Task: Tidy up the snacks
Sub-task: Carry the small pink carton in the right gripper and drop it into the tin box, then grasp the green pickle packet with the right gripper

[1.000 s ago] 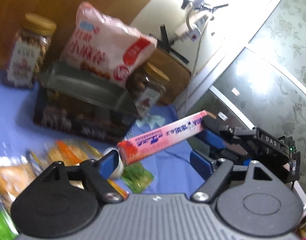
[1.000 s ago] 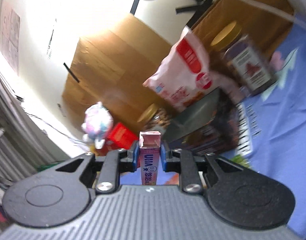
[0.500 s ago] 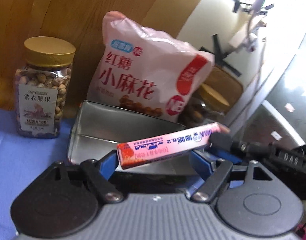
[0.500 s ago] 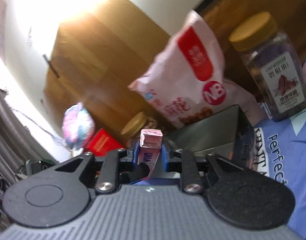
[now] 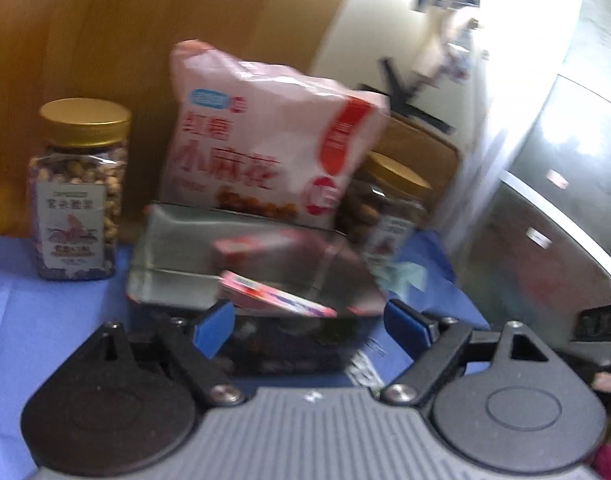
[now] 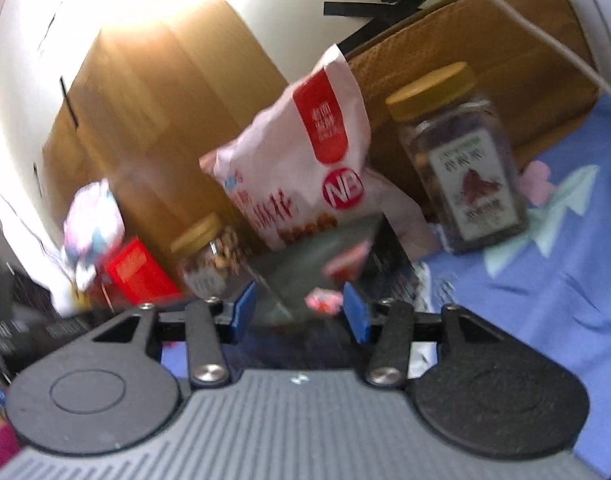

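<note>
Pink candy stick [image 5: 271, 294] inside tin [image 5: 165, 276]

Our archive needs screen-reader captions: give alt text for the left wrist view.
A pink candy box lies in an open metal tin, just beyond the open left gripper. Behind stand a pink snack bag and two gold-lidded nut jars.

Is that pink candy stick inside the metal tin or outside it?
Inside. The pink candy stick lies tilted within the tin, its image mirrored on the shiny wall; the open right gripper no longer holds it.
</note>
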`<act>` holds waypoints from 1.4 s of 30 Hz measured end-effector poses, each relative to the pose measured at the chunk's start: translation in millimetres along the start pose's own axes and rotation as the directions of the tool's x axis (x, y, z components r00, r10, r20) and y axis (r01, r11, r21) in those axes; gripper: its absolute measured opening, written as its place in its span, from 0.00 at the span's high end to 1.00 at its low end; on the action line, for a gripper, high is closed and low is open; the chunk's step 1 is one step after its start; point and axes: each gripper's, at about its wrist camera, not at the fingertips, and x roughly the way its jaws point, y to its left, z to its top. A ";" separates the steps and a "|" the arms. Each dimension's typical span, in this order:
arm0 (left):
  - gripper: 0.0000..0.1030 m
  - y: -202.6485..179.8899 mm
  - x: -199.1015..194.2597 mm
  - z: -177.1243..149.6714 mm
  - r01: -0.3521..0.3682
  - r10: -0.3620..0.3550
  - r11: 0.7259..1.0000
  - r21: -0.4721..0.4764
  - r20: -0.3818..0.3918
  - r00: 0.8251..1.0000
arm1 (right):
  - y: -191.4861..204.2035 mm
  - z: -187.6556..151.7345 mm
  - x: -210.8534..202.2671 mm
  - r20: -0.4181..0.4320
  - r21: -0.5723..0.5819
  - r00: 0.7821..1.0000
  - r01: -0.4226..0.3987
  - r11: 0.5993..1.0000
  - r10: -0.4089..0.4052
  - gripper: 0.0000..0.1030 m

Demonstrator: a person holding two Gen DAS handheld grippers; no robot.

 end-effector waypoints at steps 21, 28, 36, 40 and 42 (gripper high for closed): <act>0.16 -50.1 -16.3 -73.7 0.110 -0.118 0.992 -0.054 -0.171 0.978 | 10.6 -79.7 -54.6 -0.108 -0.110 0.989 0.094 0.990 -0.106 0.86; 0.03 -76.1 -2.1 -96.7 0.194 -0.204 0.979 -0.065 -0.249 0.947 | 5.4 -96.4 -101.6 -0.058 -0.052 0.989 0.132 0.990 -0.135 0.87; 0.12 -91.9 4.6 -110.3 0.199 -0.208 0.978 -0.062 -0.293 0.933 | 72.5 -127.2 -96.2 0.023 -0.466 0.983 0.172 0.868 -0.183 0.87; 0.54 -77.7 -1.3 -110.5 0.109 -0.126 0.991 -0.071 -0.299 0.946 | 87.6 -134.5 -89.4 0.038 -0.539 0.985 0.162 0.827 -0.168 0.83; 0.71 -60.3 -1.6 -111.5 0.106 -0.141 0.986 -0.129 -0.307 0.941 | 87.5 -136.8 -88.2 0.028 -0.541 0.987 0.148 0.828 -0.158 0.79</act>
